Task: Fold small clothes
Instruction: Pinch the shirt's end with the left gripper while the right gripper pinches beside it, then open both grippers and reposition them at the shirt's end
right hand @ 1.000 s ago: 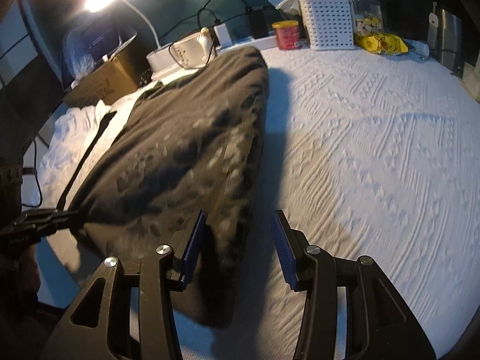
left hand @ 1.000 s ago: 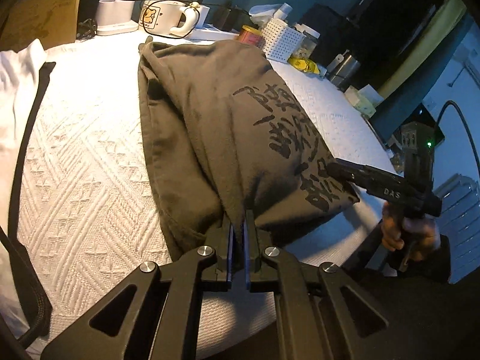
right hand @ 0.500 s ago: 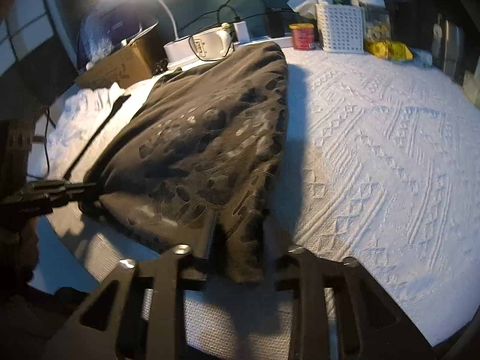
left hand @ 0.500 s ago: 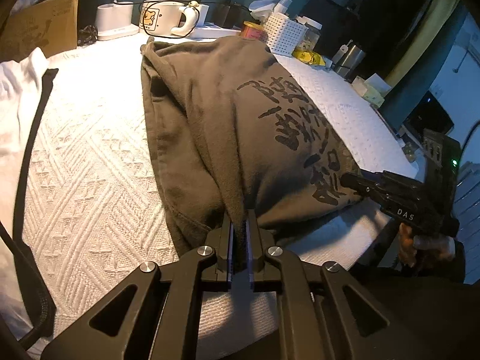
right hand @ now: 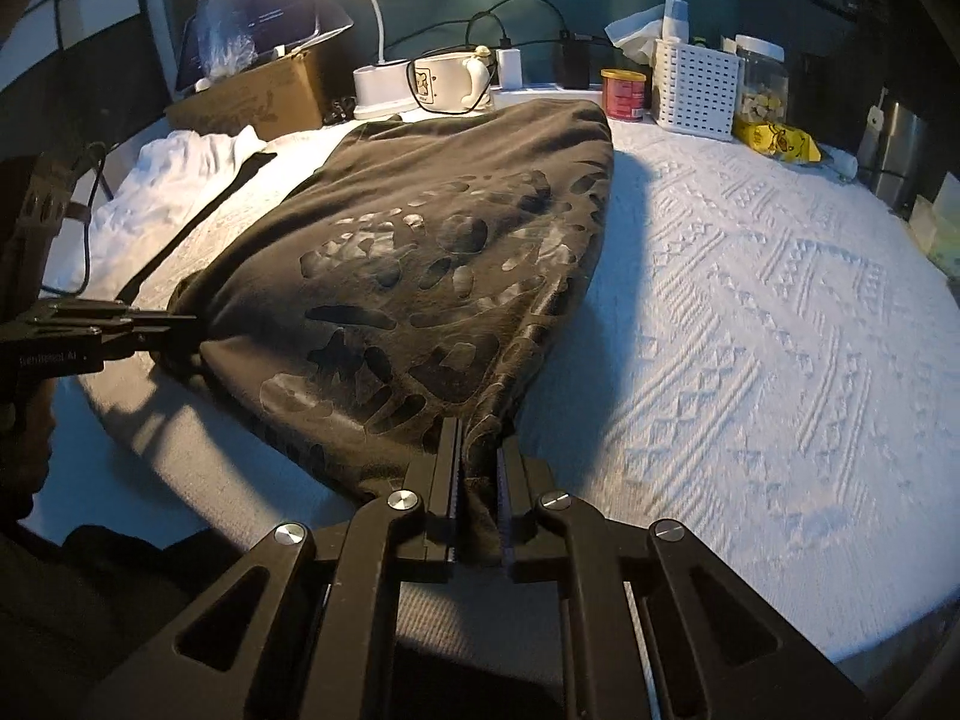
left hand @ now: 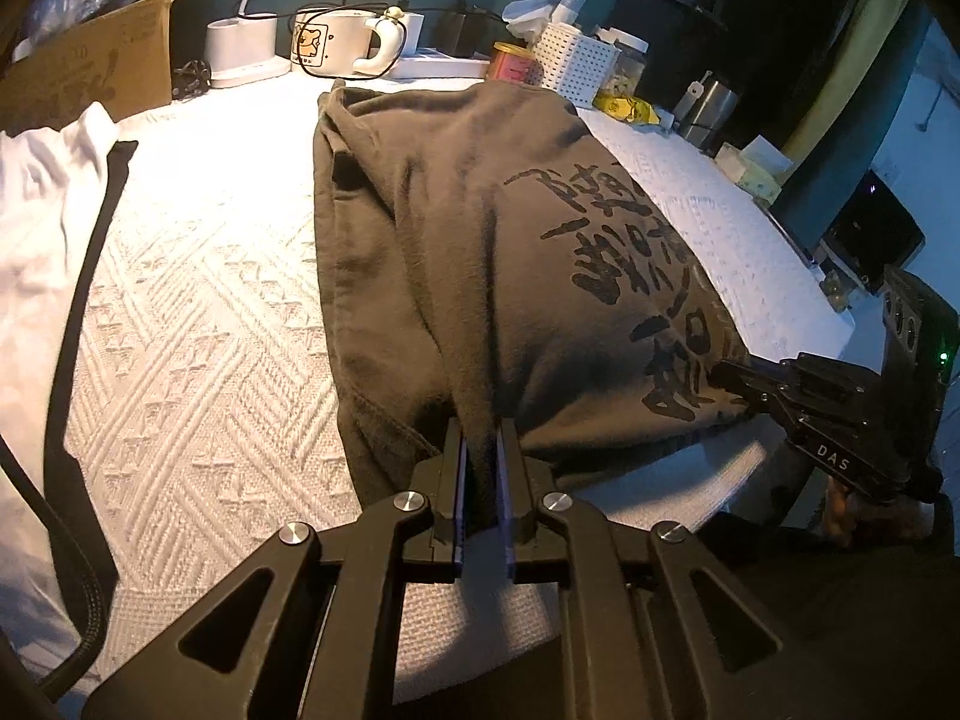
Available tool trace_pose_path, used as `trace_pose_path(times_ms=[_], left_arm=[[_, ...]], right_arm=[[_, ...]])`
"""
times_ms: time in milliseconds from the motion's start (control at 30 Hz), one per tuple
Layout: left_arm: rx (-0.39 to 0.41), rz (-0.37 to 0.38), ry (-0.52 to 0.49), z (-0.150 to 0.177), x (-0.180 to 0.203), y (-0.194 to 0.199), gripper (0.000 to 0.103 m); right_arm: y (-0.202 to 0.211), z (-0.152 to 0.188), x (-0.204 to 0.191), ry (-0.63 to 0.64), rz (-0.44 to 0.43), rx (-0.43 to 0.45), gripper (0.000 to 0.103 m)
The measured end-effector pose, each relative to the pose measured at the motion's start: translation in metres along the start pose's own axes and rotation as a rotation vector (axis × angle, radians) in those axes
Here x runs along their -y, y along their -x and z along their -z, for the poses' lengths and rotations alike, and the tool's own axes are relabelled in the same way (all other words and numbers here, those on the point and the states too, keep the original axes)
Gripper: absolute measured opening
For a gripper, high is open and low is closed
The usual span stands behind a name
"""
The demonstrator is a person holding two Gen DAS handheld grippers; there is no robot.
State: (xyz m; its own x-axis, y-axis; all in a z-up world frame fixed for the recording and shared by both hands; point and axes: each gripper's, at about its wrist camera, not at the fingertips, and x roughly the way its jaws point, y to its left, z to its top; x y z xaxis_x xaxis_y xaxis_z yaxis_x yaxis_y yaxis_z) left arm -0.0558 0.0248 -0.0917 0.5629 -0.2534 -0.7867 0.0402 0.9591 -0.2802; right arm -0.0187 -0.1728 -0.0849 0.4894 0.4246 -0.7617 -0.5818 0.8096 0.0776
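Observation:
A dark olive shirt [left hand: 480, 210] with black printed characters lies lengthwise on the white textured cover [left hand: 198, 300]. My left gripper [left hand: 480, 438] is shut on a bunched fold at the shirt's near hem. In the right wrist view the shirt [right hand: 432, 252] shows its glossy print. My right gripper [right hand: 480, 438] has its jaws closing, with the shirt's near right corner pinched between the pads. Each gripper shows in the other's view at that hem: the right gripper [left hand: 729, 375] at its right end, the left gripper [right hand: 180, 324] at its left end.
A white garment with a black strap [left hand: 36, 228] lies at the left. Along the back stand a cardboard box [left hand: 90, 72], a mug [left hand: 336, 48], a red can [left hand: 510, 60], a white basket [left hand: 573, 63] and a yellow packet [right hand: 774, 141]. The table's near edge is just below both grippers.
My right gripper moved in over the shirt's near right corner and its jaws went from wide apart to pinching the fabric. The left gripper kept its hold on the hem.

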Motion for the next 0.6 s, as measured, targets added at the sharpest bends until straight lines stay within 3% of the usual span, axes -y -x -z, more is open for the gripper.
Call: trace_pose_path(times_ms=[300, 433, 500, 600], left_arm=[[0.015, -0.146, -0.081, -0.004, 0.020, 0.010, 0.018], [0.029, -0.169, -0.075, -0.012, 0.018, 0.014, 0.021], [0.035, -0.182, -0.078, -0.015, 0.018, 0.014, 0.036], [0.047, -0.191, -0.088, -0.019, 0.021, 0.016, 0.040]], right_arm=[[0.005, 0.002, 0.000, -0.028, 0.001, -0.008, 0.011], [0.007, 0.001, 0.007, -0.050, -0.017, -0.027, 0.012], [0.009, 0.000, 0.009, -0.055, -0.022, -0.037, 0.012], [0.010, -0.002, 0.011, -0.052, -0.015, -0.048, 0.018]])
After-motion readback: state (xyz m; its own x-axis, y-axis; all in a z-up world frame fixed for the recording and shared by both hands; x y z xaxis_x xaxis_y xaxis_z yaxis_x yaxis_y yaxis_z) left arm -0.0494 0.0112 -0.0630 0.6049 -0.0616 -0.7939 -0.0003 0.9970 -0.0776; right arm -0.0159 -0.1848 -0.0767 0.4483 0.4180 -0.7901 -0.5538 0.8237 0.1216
